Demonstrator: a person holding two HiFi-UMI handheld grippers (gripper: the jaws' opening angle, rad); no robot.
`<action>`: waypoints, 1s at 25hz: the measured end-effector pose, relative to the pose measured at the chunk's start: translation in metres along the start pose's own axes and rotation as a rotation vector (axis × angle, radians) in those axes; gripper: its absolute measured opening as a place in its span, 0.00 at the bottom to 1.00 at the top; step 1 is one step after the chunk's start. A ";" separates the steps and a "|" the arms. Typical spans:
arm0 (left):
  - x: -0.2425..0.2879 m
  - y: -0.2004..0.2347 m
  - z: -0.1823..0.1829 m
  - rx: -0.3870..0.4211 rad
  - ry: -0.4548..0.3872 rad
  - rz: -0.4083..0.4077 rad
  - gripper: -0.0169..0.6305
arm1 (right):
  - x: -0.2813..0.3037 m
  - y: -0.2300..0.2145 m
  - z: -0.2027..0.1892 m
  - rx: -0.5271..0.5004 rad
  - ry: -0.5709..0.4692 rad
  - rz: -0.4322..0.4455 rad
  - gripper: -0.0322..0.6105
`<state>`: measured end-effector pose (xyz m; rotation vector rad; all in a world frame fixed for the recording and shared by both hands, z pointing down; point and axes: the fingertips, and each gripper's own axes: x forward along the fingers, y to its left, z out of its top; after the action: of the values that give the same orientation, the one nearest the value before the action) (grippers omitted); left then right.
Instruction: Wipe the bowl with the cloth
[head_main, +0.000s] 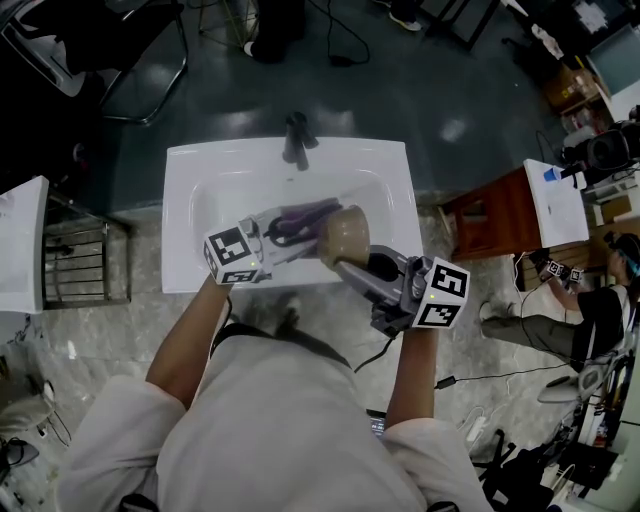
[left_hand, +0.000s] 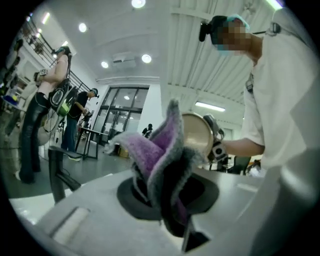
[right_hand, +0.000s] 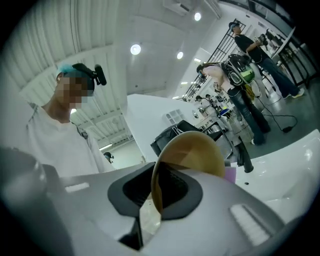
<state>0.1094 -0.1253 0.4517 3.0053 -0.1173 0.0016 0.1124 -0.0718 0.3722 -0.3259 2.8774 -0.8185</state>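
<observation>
Over the white sink (head_main: 185, 170) I hold both grippers side by side. My left gripper (head_main: 275, 236) is shut on a purple and grey cloth (head_main: 302, 219), which stands bunched up between the jaws in the left gripper view (left_hand: 161, 150). My right gripper (head_main: 347, 263) is shut on the rim of a tan bowl (head_main: 345, 234), held on edge with its rounded outside towards the cloth. In the right gripper view the bowl (right_hand: 196, 149) rises from the jaws and a sliver of cloth (right_hand: 229, 174) shows behind it. The bowl (left_hand: 198, 134) sits just behind the cloth in the left gripper view.
A dark faucet (head_main: 296, 140) stands at the sink's far rim. A wire rack (head_main: 85, 265) is to the left and a wooden cabinet (head_main: 490, 215) to the right. A person (head_main: 565, 310) sits on the floor at the far right among cables.
</observation>
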 end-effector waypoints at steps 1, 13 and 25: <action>0.002 -0.004 -0.002 -0.012 -0.002 -0.009 0.14 | 0.000 -0.001 0.005 0.006 -0.018 -0.001 0.09; 0.017 -0.043 -0.006 -0.057 0.007 -0.109 0.14 | -0.008 -0.035 0.026 0.042 -0.152 -0.155 0.09; 0.004 -0.023 0.027 0.077 0.022 0.074 0.14 | -0.026 -0.069 0.017 0.029 -0.119 -0.413 0.09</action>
<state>0.1151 -0.1069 0.4215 3.0750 -0.2314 0.0473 0.1526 -0.1312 0.3968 -0.9536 2.7197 -0.8623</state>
